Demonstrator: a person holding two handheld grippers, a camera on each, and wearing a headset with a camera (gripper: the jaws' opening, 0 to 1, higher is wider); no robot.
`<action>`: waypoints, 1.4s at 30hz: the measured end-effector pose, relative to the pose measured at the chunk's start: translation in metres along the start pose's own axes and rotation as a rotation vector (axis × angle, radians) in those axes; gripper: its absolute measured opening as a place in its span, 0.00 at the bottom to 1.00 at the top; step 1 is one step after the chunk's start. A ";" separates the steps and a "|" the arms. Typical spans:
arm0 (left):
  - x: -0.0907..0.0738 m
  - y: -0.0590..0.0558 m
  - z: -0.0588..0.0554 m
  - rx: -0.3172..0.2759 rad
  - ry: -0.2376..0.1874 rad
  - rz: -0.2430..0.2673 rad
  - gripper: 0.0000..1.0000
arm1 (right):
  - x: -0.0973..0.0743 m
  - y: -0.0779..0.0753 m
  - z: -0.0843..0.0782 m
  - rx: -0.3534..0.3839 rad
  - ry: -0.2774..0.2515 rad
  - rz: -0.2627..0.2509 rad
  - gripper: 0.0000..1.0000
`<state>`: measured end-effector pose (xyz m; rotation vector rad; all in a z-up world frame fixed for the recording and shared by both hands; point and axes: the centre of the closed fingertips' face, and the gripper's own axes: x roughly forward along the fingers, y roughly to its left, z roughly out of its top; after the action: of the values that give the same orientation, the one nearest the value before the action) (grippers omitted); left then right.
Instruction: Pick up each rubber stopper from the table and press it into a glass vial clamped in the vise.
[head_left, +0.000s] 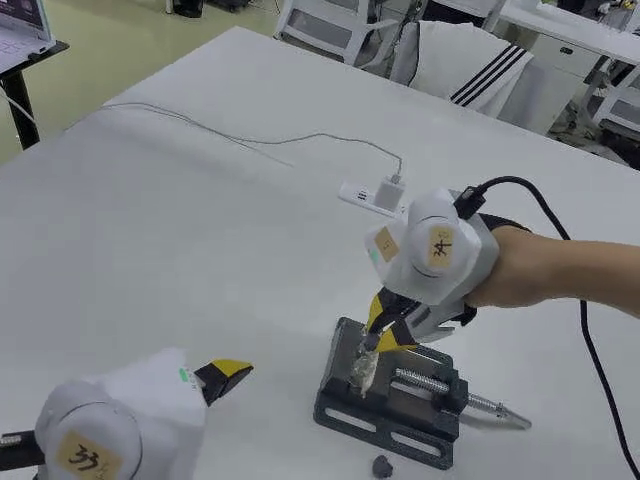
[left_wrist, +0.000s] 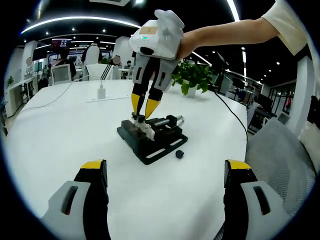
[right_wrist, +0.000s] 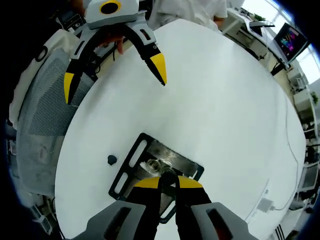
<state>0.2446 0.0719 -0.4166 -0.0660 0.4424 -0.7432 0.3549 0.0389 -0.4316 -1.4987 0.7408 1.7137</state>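
Observation:
A black vise (head_left: 345, 410) (left_wrist: 159, 147) (right_wrist: 131, 162) stands on the white table and clamps a glass vial (head_left: 364, 372) (right_wrist: 151, 165) upright. My right gripper (head_left: 374, 338) (left_wrist: 142, 106) (right_wrist: 168, 183) hangs directly over the vial's mouth, shut on a dark rubber stopper (right_wrist: 167, 177) (left_wrist: 140, 118). A second stopper (head_left: 381, 465) (left_wrist: 179, 154) (right_wrist: 111, 160) lies loose on the table beside the vise base. My left gripper (left_wrist: 166, 167) (right_wrist: 115, 80) stands open and holds nothing, a short way from the vise; one yellow fingertip (head_left: 232, 369) shows at the lower left of the head view.
A white charger and power strip (head_left: 375, 193) with a thin cable (head_left: 240, 140) lie behind the vise. The vise screw handle (head_left: 495, 407) sticks out to the right. A black cable (head_left: 590, 340) trails from the right gripper. A chair with a striped garment (head_left: 470, 65) stands at the far edge.

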 end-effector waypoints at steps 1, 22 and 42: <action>0.000 0.000 0.000 0.000 0.000 0.001 0.97 | 0.000 0.000 0.000 0.019 0.003 0.003 0.05; 0.006 -0.003 0.002 -0.009 -0.007 -0.016 0.96 | 0.001 -0.002 0.001 0.292 0.006 -0.025 0.03; 0.000 0.003 0.006 -0.010 -0.013 0.003 0.95 | 0.000 -0.002 0.001 0.260 -0.037 -0.071 0.07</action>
<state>0.2488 0.0731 -0.4120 -0.0793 0.4340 -0.7373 0.3559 0.0412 -0.4317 -1.2963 0.8456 1.5229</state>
